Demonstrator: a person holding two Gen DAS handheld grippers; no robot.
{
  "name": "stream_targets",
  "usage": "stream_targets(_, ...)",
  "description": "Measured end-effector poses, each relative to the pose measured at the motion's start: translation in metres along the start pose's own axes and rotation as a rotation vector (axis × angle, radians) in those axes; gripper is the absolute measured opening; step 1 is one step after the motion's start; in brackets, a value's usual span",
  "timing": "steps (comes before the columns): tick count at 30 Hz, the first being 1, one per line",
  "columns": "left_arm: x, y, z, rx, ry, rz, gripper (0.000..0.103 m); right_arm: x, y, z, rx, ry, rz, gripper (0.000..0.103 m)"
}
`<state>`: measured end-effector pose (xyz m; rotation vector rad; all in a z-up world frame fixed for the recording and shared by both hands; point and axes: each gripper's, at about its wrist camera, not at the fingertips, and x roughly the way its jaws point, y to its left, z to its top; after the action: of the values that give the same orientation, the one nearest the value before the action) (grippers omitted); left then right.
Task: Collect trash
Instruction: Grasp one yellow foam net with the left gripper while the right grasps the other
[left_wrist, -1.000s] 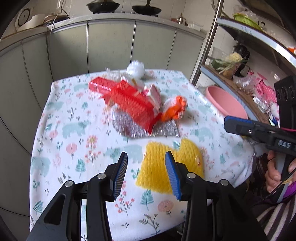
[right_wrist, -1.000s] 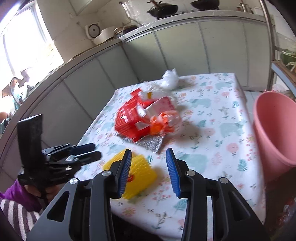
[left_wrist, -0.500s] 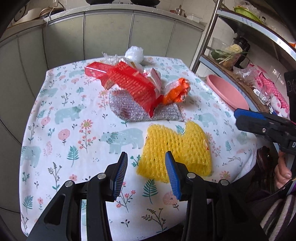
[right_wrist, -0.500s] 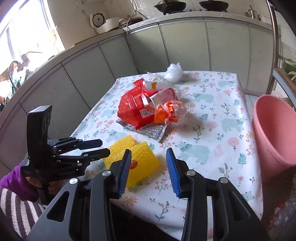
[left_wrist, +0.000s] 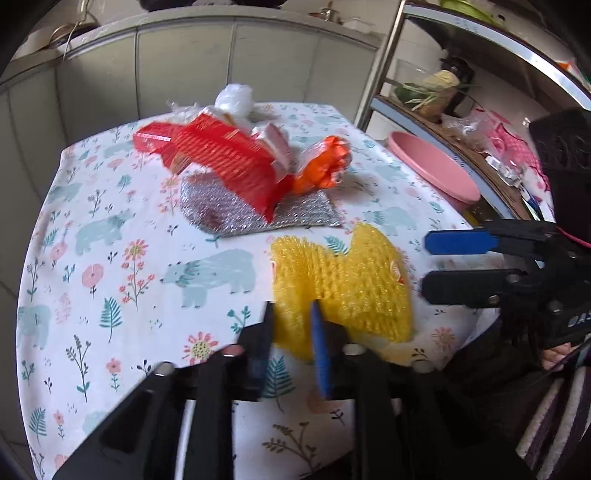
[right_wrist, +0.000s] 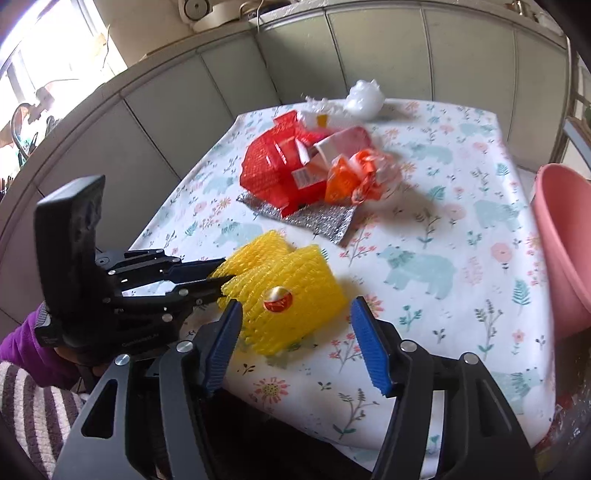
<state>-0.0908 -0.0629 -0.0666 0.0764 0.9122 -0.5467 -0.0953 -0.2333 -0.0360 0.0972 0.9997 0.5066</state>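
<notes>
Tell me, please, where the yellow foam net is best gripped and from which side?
Probably by its near left edge, approached low from the table's front. The yellow foam net lies flat and soft on the tablecloth, so only a thin rim offers purchase. The left gripper already straddles that edge, narrowed but seemingly not clamped. The right gripper, open, could take the free corner beside the round sticker.

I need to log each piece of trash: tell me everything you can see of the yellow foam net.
The yellow foam net is a soft, ribbed mesh sleeve, crumpled and lying flat near the table's front edge, notched along its far edge. A small round red-and-gold sticker sits on top. The left claw is closing on its near-left edge, while the right claw hovers open above it. It lies apart from the silver wrapper.
</notes>
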Motion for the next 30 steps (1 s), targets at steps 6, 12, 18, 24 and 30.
stream_targets(6, -0.006, -0.003, 0.002, 0.020, -0.031, 0.012, 0.008, 0.018, 0.011, 0.001, -0.043, 0.040, -0.040, 0.065)
stream_targets(12, -0.014, 0.003, 0.004, -0.001, -0.064, 0.023, 0.008, 0.028, 0.003, 0.002, -0.026, 0.065, -0.057, 0.039)
stream_targets(18, -0.023, 0.009, 0.008, -0.022, -0.096, 0.035, 0.008, 0.021, -0.010, -0.001, 0.015, 0.035, -0.028, 0.011)
stream_targets(24, -0.035, 0.009, 0.017, -0.022, -0.137, 0.051, 0.008, -0.012, -0.013, 0.002, 0.000, -0.084, -0.053, 0.010)
stream_targets(30, -0.051, 0.002, 0.039, -0.012, -0.208, 0.056, 0.008, -0.043, -0.032, 0.005, 0.038, -0.190, -0.094, 0.010)
